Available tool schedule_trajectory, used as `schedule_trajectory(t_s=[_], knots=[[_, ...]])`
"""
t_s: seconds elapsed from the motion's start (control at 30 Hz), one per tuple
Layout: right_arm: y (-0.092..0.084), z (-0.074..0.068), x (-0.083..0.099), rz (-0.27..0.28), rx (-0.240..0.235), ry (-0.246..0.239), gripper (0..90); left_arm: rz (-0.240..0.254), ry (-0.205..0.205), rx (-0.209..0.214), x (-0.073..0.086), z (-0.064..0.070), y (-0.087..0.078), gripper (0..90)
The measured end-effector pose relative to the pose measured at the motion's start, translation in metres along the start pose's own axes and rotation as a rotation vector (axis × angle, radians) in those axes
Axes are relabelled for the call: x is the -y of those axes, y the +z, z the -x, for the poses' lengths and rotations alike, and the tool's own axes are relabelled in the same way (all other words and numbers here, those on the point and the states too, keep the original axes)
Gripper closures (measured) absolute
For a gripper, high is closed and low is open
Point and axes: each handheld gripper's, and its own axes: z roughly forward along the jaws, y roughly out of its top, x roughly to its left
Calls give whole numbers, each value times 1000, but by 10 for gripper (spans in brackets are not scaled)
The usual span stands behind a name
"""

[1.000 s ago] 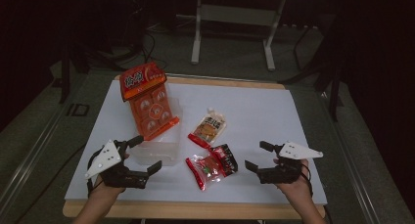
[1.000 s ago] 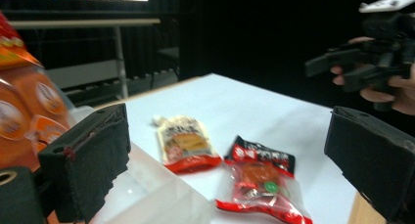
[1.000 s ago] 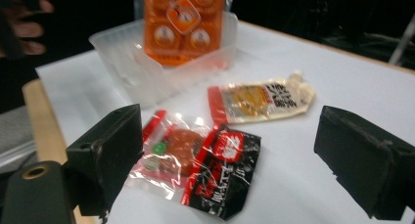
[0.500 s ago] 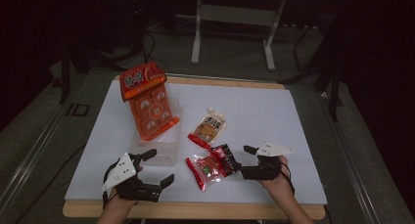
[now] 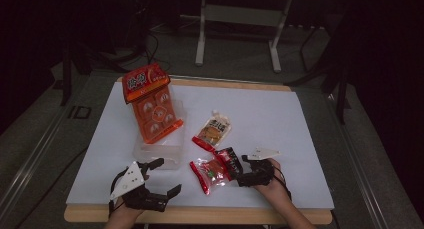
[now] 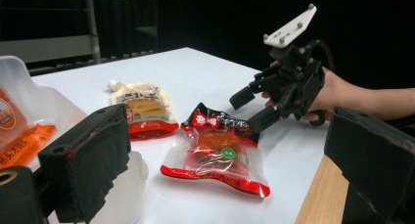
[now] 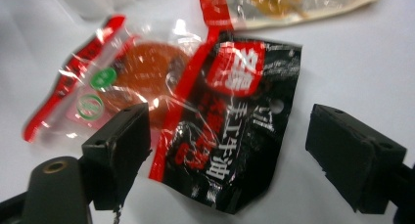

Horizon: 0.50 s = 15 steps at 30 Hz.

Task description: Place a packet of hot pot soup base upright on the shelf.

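Observation:
A black-and-red snack packet [image 7: 235,141] lies partly over a clear red packet [image 7: 127,82] with a brown patty inside, near the table's front edge. My right gripper [image 7: 230,136] is open and low, one jaw on each side of the black packet [image 5: 229,159] without pressing it; its jaws have just been opening. From the left gripper view, the right gripper [image 6: 244,109] points at the two packets [image 6: 215,145]. My left gripper [image 5: 167,178] stands open and holds nothing, at the front left beside the clear plastic box [image 5: 160,151].
A yellow-orange spout pouch [image 5: 214,130] lies just behind the two packets. A big orange snack bag [image 5: 150,109] leans in the clear box. The wooden table edge [image 5: 200,215] runs right under both hands. Metal stand legs [image 5: 237,19] rise beyond the table.
The right gripper has come down and moved left until its jaws straddle the black packet. The left gripper has sunk a little toward the front edge. The packets have not moved.

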Motion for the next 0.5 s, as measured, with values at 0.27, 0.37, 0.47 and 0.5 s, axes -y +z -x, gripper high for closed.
schedule_trajectory(t_s=[0.27,0.37,0.47,0.5], knots=[[12,-4,0,-51,17,-29,213,-8,-10,-4,3,-2,0,37],[13,-5,0,-59,15,-40,250,-13,-8,-3,3,-2,1,37],[12,-7,-2,-74,23,-31,305,-16,-15,1,4,-2,2,37],[12,-9,-1,-69,27,-42,336,-18,-14,3,4,-1,3,37]])
